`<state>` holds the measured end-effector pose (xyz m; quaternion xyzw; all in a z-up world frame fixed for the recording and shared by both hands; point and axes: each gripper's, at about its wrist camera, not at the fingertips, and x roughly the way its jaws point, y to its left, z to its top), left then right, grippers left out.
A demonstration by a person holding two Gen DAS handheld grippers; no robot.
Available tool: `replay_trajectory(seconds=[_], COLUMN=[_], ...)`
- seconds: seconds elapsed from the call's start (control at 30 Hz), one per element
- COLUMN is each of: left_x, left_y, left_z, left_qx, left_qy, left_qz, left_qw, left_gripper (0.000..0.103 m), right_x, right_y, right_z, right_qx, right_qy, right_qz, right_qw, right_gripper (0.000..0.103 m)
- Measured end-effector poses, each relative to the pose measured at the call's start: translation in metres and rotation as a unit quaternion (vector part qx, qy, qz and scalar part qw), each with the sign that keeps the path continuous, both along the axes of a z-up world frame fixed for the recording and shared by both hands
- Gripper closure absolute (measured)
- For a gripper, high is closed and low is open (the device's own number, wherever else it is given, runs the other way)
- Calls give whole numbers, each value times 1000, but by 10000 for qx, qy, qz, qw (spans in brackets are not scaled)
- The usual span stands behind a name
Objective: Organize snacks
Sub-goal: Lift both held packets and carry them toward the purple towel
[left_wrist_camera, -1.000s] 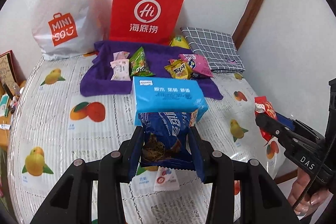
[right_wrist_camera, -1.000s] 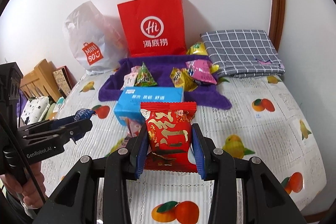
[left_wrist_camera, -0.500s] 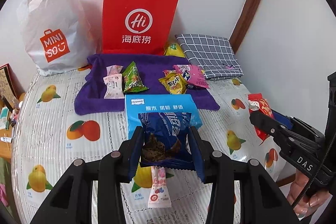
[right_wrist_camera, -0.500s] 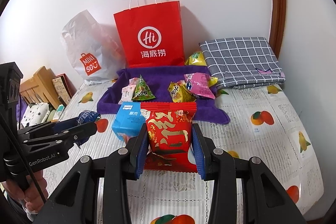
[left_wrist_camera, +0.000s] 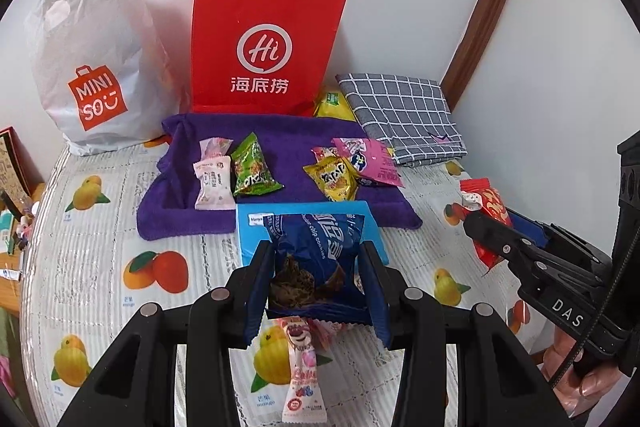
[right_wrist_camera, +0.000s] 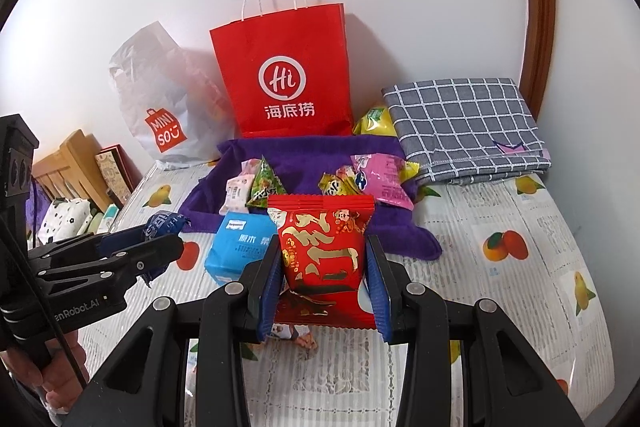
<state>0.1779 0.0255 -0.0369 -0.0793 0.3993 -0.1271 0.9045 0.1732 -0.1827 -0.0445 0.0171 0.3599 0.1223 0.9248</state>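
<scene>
Left gripper [left_wrist_camera: 316, 279]: clamped on blue cookie packet [left_wrist_camera: 316, 251], lower centre of frame.
Purple towel [left_wrist_camera: 280, 143]: mid-frame, loose snacks on it.
Right gripper [right_wrist_camera: 326, 275]: clamped on red snack packet [right_wrist_camera: 324, 247], lower centre.

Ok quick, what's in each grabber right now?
Left gripper: closed on the blue cookie packet.
Right gripper: closed on the red snack packet.

Glossy foil snack packets [left_wrist_camera: 256, 171], fuzzy purple towel [left_wrist_camera: 288, 147], matt red paper bag [left_wrist_camera: 264, 47]
</scene>
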Motion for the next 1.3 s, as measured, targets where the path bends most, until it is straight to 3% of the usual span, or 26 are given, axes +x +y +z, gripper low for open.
replay_trajectory(seconds=[1.3], left_x=[62], left_y=[3], left_z=[-1], left_qx=[140], left_qy=[-39], left_qz=[29], left_qw=[9999], left_gripper=[62], right_x=[78], right_y=[12], right_z=[6], right_qx=[-2], right_qy=[-102], right_qz=[19], right_qw=[9999], right_gripper=[64])
